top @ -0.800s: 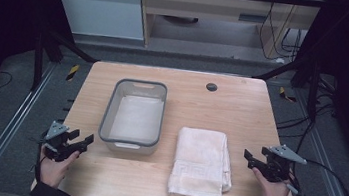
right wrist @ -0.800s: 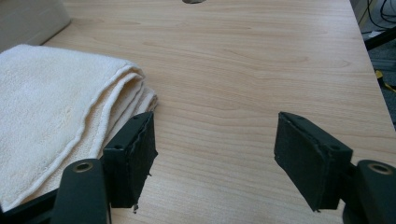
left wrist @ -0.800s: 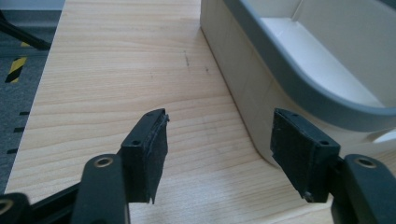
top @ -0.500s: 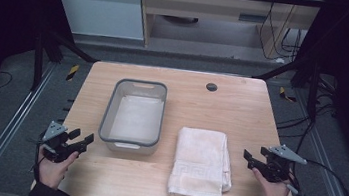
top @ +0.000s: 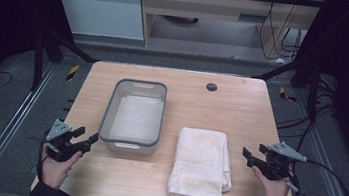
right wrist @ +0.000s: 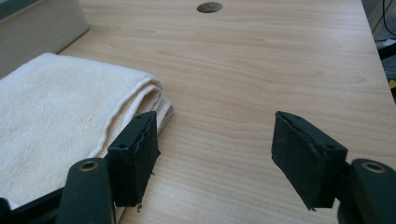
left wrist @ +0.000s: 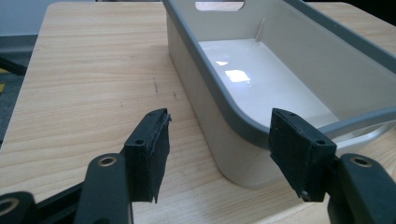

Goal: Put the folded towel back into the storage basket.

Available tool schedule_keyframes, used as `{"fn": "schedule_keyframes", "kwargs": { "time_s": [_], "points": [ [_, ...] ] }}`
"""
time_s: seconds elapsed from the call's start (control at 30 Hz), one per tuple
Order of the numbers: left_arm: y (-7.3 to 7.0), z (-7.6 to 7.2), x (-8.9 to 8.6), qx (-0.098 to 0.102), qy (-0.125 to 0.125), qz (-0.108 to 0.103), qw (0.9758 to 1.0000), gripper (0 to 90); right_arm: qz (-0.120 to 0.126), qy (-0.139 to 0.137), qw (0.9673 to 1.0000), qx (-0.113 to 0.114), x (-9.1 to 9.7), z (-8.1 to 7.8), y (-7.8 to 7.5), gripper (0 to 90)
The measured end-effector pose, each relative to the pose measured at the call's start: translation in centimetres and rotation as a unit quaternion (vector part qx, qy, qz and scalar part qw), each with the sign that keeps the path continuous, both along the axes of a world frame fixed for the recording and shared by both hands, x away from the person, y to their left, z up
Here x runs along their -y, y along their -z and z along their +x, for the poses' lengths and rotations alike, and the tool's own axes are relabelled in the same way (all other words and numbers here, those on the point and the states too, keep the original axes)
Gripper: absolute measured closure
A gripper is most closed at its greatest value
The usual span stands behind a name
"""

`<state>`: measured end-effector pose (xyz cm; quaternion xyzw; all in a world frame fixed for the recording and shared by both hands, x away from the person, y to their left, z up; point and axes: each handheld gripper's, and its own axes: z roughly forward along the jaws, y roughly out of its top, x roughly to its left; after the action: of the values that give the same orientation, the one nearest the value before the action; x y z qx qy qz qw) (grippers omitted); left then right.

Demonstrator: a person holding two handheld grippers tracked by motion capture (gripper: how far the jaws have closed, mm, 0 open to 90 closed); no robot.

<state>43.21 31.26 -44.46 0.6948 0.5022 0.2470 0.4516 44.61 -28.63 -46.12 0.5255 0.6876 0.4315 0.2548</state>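
A folded cream towel (top: 200, 164) lies flat on the wooden table (top: 241, 111), right of centre near the front. Left of it stands an empty grey-rimmed white tub (top: 134, 116). My left gripper (top: 85, 137) hovers at the table's front left, open, its jaws aimed at the tub's near corner (left wrist: 243, 135) without touching it. Near the front right edge my right gripper (top: 252, 156) is open with nothing between its jaws, just right of the towel's folded edge (right wrist: 149, 93).
A small dark round grommet (top: 211, 87) sits in the table's far side. Metal rails and dark floor surround the table; cables trail from the right gripper. Bare wood lies between the towel and the right edge.
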Motion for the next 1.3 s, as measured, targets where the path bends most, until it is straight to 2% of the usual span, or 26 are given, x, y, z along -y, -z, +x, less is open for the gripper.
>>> {"fn": "schedule_keyframes", "kwargs": {
  "time_s": [0.27, 0.43, 0.6, 0.97, 1.3],
  "points": [
    [-1.1, 0.0, 0.6, 0.006, 0.006, -0.02, 0.9998, 38.6, -0.002, -0.01, 0.9999, 0.005, -0.3, 0.5, -1.0, 31.8],
    [-1.9, 0.0, 1.1, 0.016, 0.011, -0.023, 0.9995, 39.0, 0.007, -0.016, 0.9997, 0.016, -0.6, 0.8, -2.1, 31.6],
    [-2.5, 0.1, 1.9, 0.021, 0.021, -0.022, 0.9993, 39.1, 0.009, -0.023, 0.9995, 0.018, -0.8, 1.1, -2.5, 31.0],
    [-3.4, 0.2, 4.9, 0.032, 0.05, -0.016, 0.9981, 39.4, 0.016, -0.031, 0.9991, 0.023, -1.2, 1.5, -3.5, 32.8],
    [-4.0, 0.1, 8.1, 0.036, 0.087, -0.011, 0.9955, 38.7, 0.028, -0.045, 0.9983, 0.023, -2.1, 2.1, -4.5, 34.1]
  ]
}}
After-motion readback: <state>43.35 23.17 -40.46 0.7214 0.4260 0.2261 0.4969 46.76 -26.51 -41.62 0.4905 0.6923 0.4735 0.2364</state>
